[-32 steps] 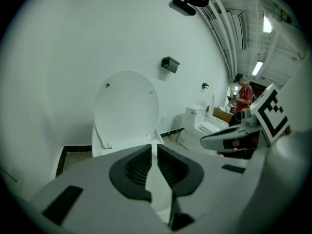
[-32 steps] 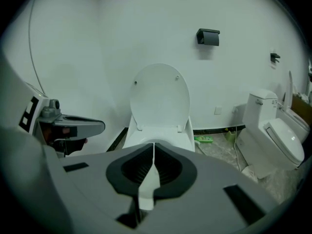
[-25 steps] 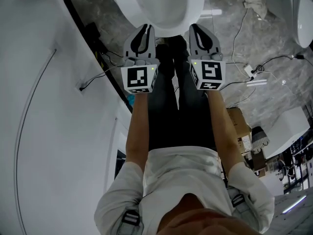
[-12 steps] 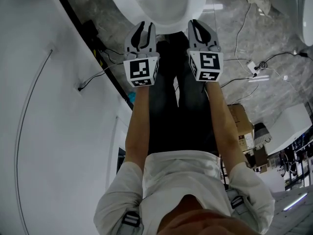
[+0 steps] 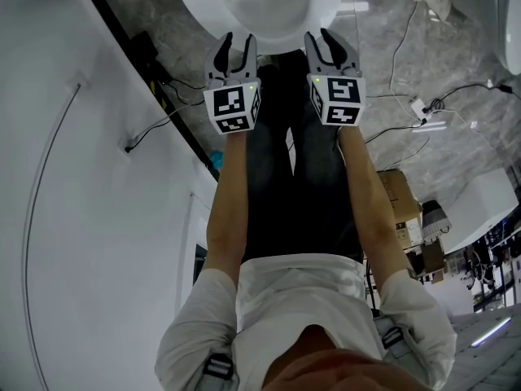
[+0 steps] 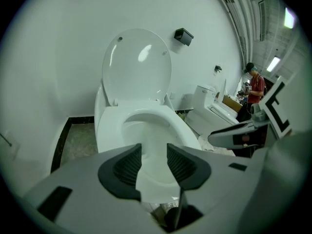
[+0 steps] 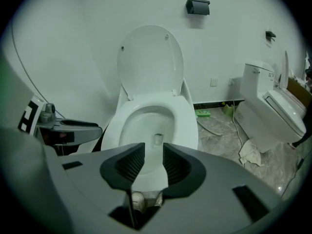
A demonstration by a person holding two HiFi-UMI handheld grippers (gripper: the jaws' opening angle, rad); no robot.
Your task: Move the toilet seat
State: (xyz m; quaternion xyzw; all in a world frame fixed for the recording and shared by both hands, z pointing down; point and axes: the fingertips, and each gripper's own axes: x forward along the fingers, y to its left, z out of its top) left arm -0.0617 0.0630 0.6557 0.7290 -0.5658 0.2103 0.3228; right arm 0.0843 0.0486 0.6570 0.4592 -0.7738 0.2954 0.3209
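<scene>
A white toilet stands in front of me with its lid (image 7: 151, 62) upright against the wall. The seat ring (image 7: 187, 126) lies flat on the bowl (image 5: 260, 6). Both grippers are held side by side just short of the bowl's front rim. The jaws of my left gripper (image 5: 230, 46) (image 6: 154, 155) are opening, with nothing between them; only the bowl's front shows through the gap. My right gripper (image 5: 330, 43) (image 7: 153, 155) is likewise opening on nothing and aims at the front of the seat. Neither touches the toilet.
A white wall (image 5: 73, 177) rises close on the left, with cables at its foot. A second toilet (image 7: 273, 106) stands to the right, with a rag (image 7: 251, 155) and cords on the marble floor. Cardboard boxes (image 5: 399, 198) sit behind on the right. A person (image 6: 254, 87) stands far off.
Both grippers have moved forward toward the bowl's front rim. Their jaws, shut a second ago, now stand parted.
</scene>
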